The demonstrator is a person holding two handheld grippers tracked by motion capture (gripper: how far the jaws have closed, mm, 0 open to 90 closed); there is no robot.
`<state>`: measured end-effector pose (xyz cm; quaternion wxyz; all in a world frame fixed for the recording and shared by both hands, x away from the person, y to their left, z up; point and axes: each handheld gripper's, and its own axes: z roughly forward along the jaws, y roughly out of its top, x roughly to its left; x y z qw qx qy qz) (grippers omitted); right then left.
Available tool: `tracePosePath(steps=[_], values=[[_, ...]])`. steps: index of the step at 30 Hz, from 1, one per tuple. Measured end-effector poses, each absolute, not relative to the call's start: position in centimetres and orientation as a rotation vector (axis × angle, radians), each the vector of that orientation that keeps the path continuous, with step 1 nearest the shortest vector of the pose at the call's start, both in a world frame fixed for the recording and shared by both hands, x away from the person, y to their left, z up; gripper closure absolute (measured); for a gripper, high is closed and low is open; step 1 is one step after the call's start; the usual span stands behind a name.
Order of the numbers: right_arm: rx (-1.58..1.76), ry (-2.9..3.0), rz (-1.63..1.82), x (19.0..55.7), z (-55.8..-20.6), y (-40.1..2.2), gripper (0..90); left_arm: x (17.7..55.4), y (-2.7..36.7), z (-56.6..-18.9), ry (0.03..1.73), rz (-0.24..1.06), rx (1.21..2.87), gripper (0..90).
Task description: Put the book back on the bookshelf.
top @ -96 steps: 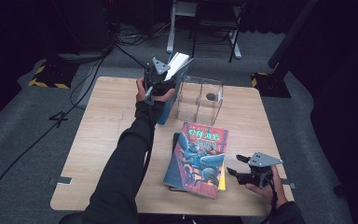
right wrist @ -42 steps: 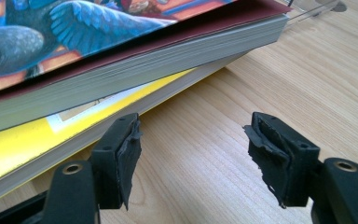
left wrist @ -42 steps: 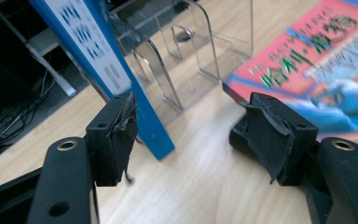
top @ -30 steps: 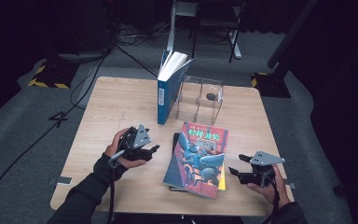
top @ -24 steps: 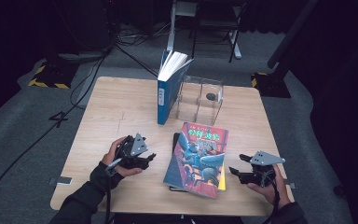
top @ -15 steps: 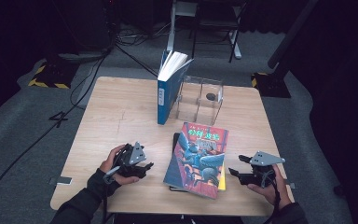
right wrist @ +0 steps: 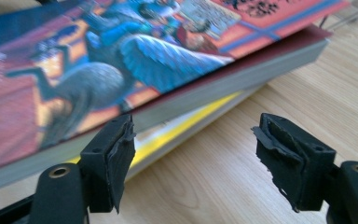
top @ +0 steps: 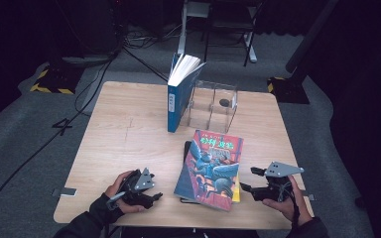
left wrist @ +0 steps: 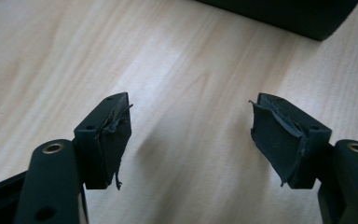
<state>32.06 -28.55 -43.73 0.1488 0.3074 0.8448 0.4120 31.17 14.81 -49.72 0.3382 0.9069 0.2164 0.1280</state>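
Near the table's [top: 129,129] front edge, a stack of books lies flat, with the illustrated book [top: 211,168] on top. Beneath it sit a yellow-edged book [right wrist: 186,128] and a dark book [top: 186,148], the latter showing at the stack's far left corner. Toward the far edge, a blue book [top: 177,94] stands upright against a clear acrylic stand [top: 212,105].

Step in hand: transfer of the next book from the flat stack to the upright row, judged from the layout.

The left tool [top: 146,196] rests low at the front left corner, well apart from the stack; its jaws stand wide with only bare wood between them. The right tool [top: 248,181] sits at the front right, just beside the stack's right edge. Its jaws have just been opening and stand wide; nothing lies between them, and the left pad [right wrist: 119,149] is level with the page edge of the illustrated book.

Next move, as a judgement:
1. Advance the right tool until the top book's edge enters the jaws.
2. Close on the top book alone, not the yellow-edged one below.
3. Bring the left tool in to steady the opposite edge.
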Motion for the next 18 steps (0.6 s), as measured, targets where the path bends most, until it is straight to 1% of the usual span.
tracePosePath(steps=[4, 7, 9, 13, 15, 18], values=[[0.888, 2.429, 1.227, 31.7, -42.9, -28.2, 27.6, 31.0, 14.5, -49.9, 0.548, 0.302, 2.350, 27.2], [0.861, 2.469, 1.212, 31.5, -42.8, -27.3, 26.9, 31.4, 14.4, -50.2, 0.573, 0.272, 2.332, 21.9], [0.858, 2.484, 1.206, 31.5, -42.9, -27.0, 26.2, 31.6, 14.4, -50.4, 0.579, 0.223, 2.307, 21.8], [0.852, 2.534, 1.188, 31.6, -43.4, -26.2, 24.6, 31.7, 14.5, -50.4, 0.565, 0.219, 2.312, 21.5], [0.866, 2.559, 1.177, 31.7, -43.7, -25.7, 21.8, 31.8, 14.4, -50.5, 0.560, 0.212, 2.311, 21.4], [0.881, 2.580, 1.190, 31.7, -43.9, -25.5, 21.7, 31.9, 14.4, -50.5, 0.554, 0.207, 2.312, 21.1]])
